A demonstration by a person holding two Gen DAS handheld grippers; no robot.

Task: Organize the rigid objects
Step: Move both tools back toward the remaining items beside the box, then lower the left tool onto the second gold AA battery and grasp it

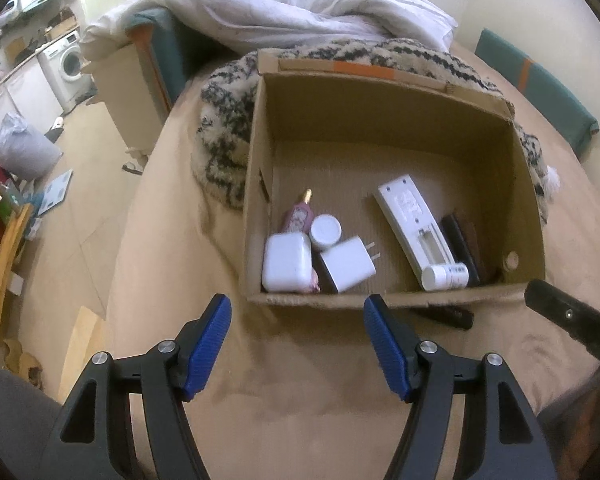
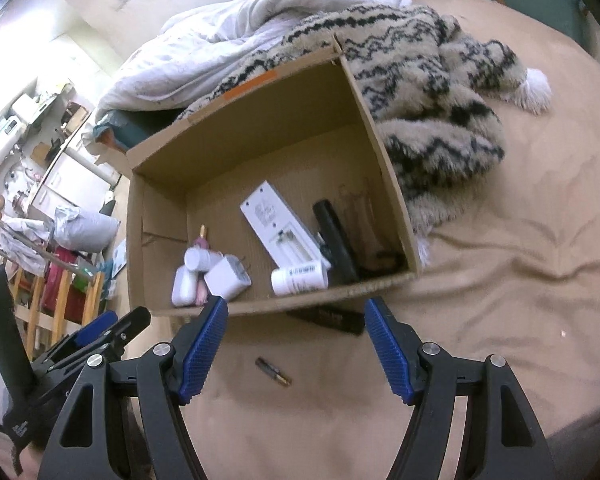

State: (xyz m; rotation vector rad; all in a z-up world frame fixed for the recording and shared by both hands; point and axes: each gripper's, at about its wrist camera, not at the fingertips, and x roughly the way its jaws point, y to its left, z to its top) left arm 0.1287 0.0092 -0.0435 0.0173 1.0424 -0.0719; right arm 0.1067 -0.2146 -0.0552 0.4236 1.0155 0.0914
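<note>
An open cardboard box (image 1: 260, 152) (image 2: 380, 148) sits on a beige bed. Inside lie a white remote (image 1: 410, 220) (image 2: 280, 224), a white bottle (image 1: 444, 276) (image 2: 300, 278), white chargers (image 1: 286, 266) (image 2: 228, 278), a small white jar (image 1: 325, 230), a pink perfume bottle (image 1: 298, 214) and a black item (image 1: 462, 244) (image 2: 336, 236). A flat black object (image 2: 328, 318) (image 1: 444, 314) lies just outside the box's near wall. A small battery (image 2: 274, 372) lies on the sheet. My left gripper (image 1: 298, 344) and right gripper (image 2: 296, 346) are open and empty, short of the box.
A patterned fuzzy blanket (image 2: 432, 112) and a white duvet (image 1: 284, 4) lie behind the box. The bed's left edge drops to a cluttered floor with a wooden rack (image 1: 4, 248). The left gripper shows at the lower left of the right wrist view (image 2: 100, 336).
</note>
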